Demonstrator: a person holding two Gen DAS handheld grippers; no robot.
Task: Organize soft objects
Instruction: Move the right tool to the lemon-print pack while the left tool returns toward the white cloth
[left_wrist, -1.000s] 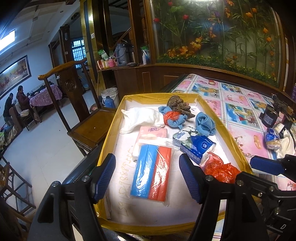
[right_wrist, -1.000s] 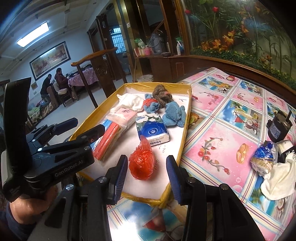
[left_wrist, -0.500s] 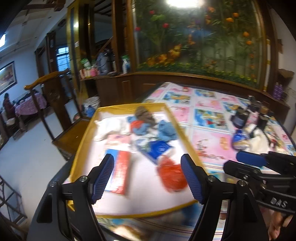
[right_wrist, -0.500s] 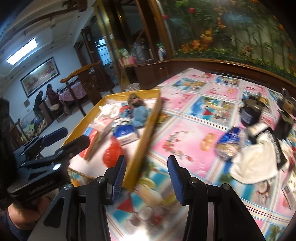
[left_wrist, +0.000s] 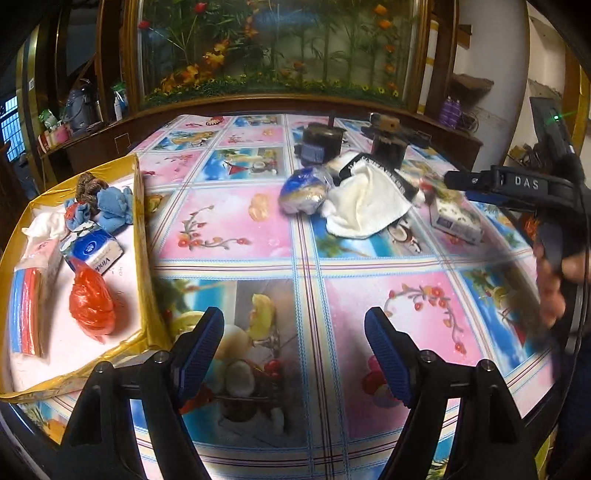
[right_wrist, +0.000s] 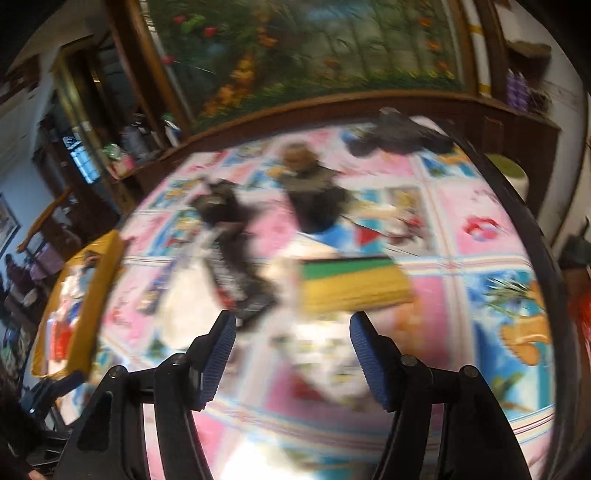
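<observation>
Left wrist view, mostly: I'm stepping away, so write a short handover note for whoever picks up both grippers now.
Left gripper: empty, jaws opening, over bare tablecloth.
Right gripper: empty, jaws opening; its view is blurred.
Done: red bag, tissue pack, blue cloths and other soft items lie in the yellow tray.
Left: white cloth, blue-and-white bag and small box sit out on the table.
</observation>
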